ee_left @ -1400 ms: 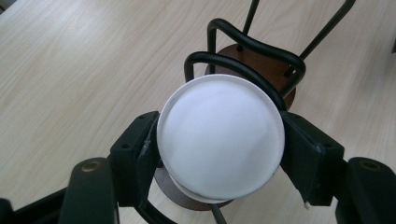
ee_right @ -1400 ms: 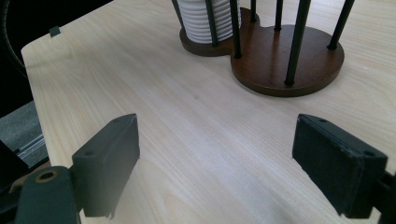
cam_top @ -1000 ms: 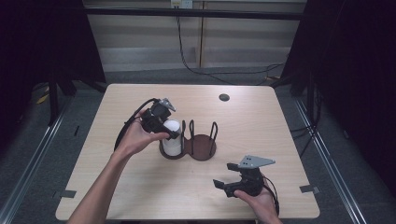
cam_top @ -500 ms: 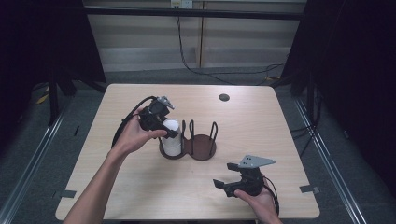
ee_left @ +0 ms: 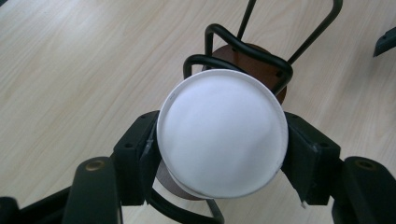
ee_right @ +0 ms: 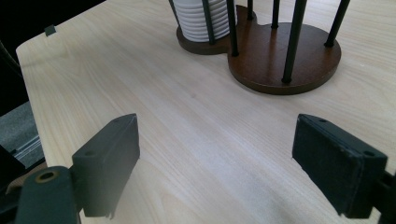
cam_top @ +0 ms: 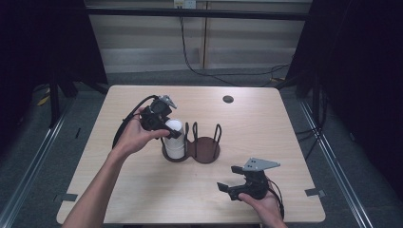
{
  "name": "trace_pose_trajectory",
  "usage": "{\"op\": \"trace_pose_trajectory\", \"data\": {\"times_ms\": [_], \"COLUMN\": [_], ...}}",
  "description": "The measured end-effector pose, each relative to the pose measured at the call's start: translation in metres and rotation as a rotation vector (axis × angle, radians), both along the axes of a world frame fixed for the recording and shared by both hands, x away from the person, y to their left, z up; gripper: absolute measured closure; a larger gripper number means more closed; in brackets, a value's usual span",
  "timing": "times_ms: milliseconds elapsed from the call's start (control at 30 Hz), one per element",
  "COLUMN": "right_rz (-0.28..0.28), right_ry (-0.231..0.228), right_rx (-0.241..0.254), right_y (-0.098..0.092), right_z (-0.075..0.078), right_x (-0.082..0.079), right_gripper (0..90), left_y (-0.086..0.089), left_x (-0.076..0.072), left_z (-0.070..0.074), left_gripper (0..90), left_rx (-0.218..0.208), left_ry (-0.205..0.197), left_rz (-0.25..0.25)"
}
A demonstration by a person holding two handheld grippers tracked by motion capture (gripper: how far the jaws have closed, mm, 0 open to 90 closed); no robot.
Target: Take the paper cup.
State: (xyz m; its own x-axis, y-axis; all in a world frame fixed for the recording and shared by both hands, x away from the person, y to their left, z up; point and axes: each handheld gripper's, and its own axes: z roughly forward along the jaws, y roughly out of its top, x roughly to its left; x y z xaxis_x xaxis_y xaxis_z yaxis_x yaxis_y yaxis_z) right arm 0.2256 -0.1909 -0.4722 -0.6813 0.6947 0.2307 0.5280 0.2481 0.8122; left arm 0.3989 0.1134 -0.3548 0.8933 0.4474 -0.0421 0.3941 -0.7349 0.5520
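Note:
A stack of white cups (cam_top: 175, 138) stands in the left ring of a brown two-ring wire holder (cam_top: 205, 151). My left gripper (cam_top: 172, 131) reaches over it from the left. In the left gripper view the top cup (ee_left: 224, 135) sits between both black jaws of that gripper (ee_left: 219, 158), whose pads press on its sides. These jaws have just been closing on the cup. My right gripper (cam_top: 229, 178) rests near the table's front right, pointing left, open with nothing in it. The right gripper view has this gripper (ee_right: 217, 149) over bare wood, with the holder (ee_right: 285, 56) and ribbed cup stack (ee_right: 201, 18) beyond.
The holder's right ring (ee_left: 254, 60) holds nothing. A small dark disc (cam_top: 228, 99) lies near the table's far edge. The wooden table (cam_top: 285, 133) has tape marks at its front corners (cam_top: 314, 192). A cable (cam_top: 124, 124) trails from the left gripper.
The left hand has shifted only slightly at the top of the cup stack. The right hand and its gripper have stayed put.

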Motion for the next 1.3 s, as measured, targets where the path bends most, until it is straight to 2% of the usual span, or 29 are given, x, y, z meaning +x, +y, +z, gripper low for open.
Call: {"op": "trace_pose_trajectory", "data": {"times_ms": [133,233,400,433,500,567,733,800,1033,1200,1300], "right_rz": [0.001,0.004,0.003,0.006,0.009,0.010,0.008,0.008,0.008,0.008,0.008], "right_ry": [0.002,0.004,0.005,0.006,0.007,0.005,0.007,0.002,0.004,0.006,0.005], "right_rx": [0.001,-0.002,-0.001,-0.004,-0.006,-0.005,-0.008,-0.007,-0.006,-0.005,-0.006], "right_y": [0.000,0.001,0.001,0.001,0.002,0.001,0.002,0.002,0.001,0.002,0.002], "right_z": [0.000,0.000,0.000,-0.001,-0.001,-0.001,-0.001,-0.001,-0.001,-0.001,-0.001], "right_x": [0.000,0.000,0.000,0.000,0.000,0.000,0.000,0.000,0.000,0.000,0.000], "right_gripper": [14.5,14.6,14.7,14.7,14.7,14.7,14.7,14.7,14.8,14.7,14.7], "left_y": [0.002,0.003,0.002,0.002,0.003,0.003,0.005,0.005,0.007,0.006,0.010], "left_x": [0.000,0.000,-0.001,-0.001,0.000,0.000,-0.001,-0.002,-0.005,-0.011,-0.010], "left_z": [0.003,0.006,0.010,0.011,0.013,0.015,0.018,0.019,0.029,0.038,0.042], "left_gripper": [35.5,35.7,35.9,36.0,36.1,36.2,36.4,36.5,36.8,36.9,37.0], "left_rx": [-0.007,0.007,0.003,0.014,0.011,-0.005,0.000,-0.011,-0.032,-0.011,-0.035], "left_ry": [0.004,0.004,0.006,0.010,0.007,0.004,-0.008,-0.003,-0.024,-0.061,-0.065], "left_rz": [0.006,-0.008,0.004,-0.001,-0.010,0.008,-0.007,-0.005,0.003,-0.008,-0.003]}}
